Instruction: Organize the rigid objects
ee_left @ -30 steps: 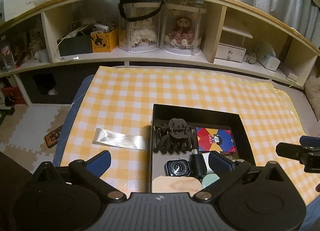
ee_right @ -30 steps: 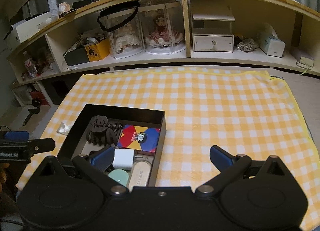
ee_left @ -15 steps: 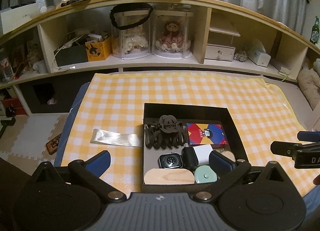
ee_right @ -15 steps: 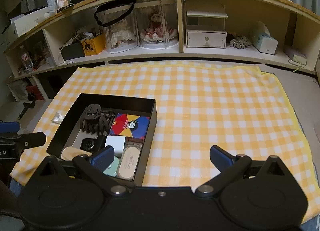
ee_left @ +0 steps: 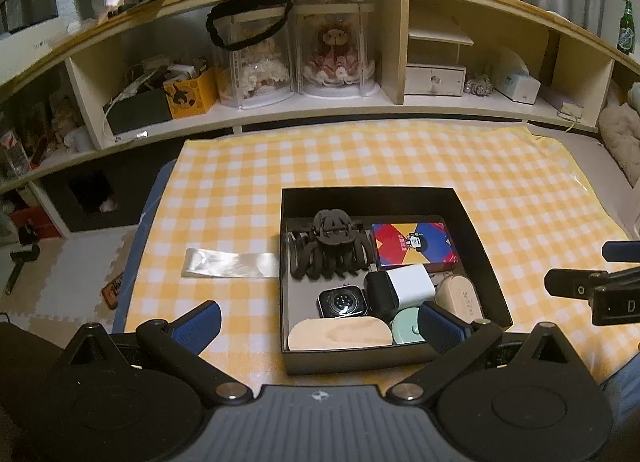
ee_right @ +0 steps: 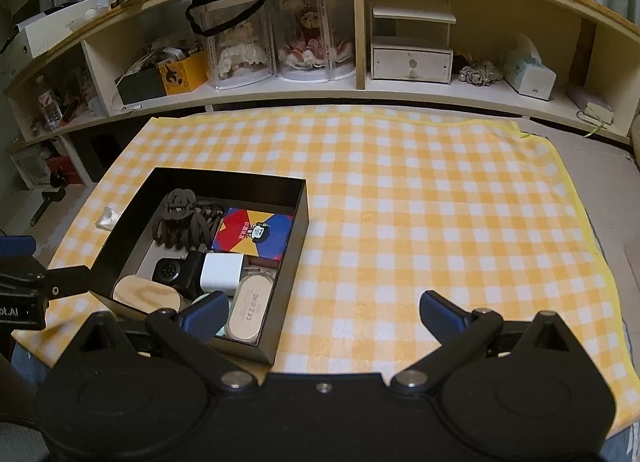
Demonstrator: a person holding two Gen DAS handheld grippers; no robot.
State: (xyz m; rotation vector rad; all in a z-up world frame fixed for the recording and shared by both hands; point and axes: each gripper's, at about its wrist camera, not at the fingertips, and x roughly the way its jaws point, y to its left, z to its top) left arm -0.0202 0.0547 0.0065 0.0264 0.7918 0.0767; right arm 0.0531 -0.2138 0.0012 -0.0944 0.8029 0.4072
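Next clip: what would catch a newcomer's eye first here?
Probably the black box on the yellow checked cloth, packed with a dark hair claw and a colourful card pack at its far end. Behind it, two dolls in clear cases stand on the shelf.

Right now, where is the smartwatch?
The smartwatch lies face-up inside the black box, toward its near left, between the brown hair claw behind and the beige oval piece in front.
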